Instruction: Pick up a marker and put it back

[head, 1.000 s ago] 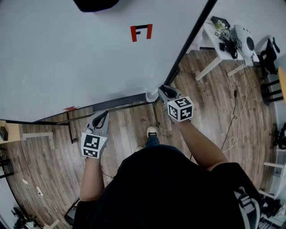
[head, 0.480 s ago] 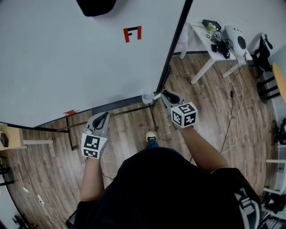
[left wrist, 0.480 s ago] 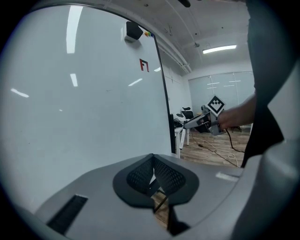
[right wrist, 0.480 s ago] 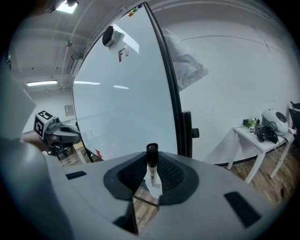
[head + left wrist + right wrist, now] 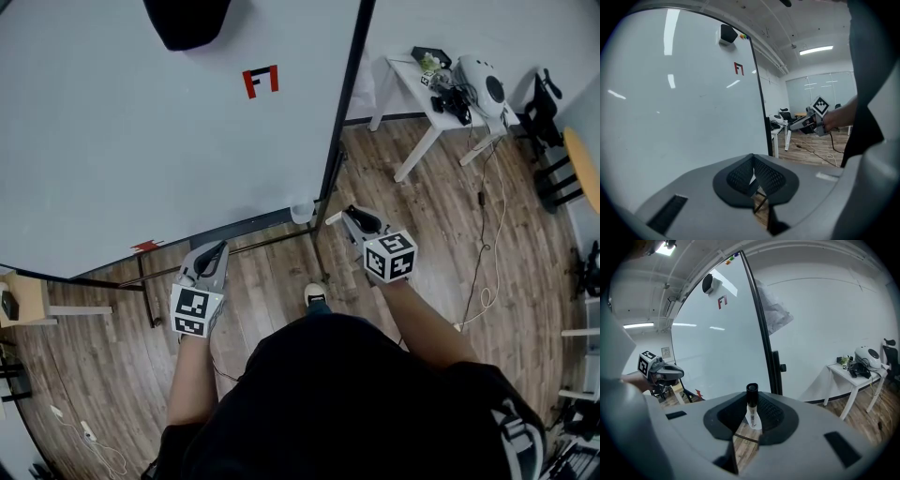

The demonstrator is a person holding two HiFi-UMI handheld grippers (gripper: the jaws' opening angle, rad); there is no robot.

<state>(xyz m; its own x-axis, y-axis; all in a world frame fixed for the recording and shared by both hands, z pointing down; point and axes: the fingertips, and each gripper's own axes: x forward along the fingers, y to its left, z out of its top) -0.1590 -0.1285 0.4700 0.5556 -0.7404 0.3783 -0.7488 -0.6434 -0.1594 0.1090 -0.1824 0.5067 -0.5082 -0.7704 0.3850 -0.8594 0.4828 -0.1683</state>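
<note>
Your right claw (image 5: 750, 419) clamps the marker (image 5: 752, 398) by its white barrel. It looks light, stiff and slick, so grip there. Left claw (image 5: 753, 177) together, empty.

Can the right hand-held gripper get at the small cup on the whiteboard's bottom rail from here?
Probably yes. The right hand-held gripper, shut on the marker, hangs just beside the cup, apart from it, with nothing visible between them.

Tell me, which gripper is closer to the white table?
Right. The right gripper, jaws shut on a marker, is at the whiteboard's end nearest the white table; the left gripper faces the whiteboard, farther away.
</note>
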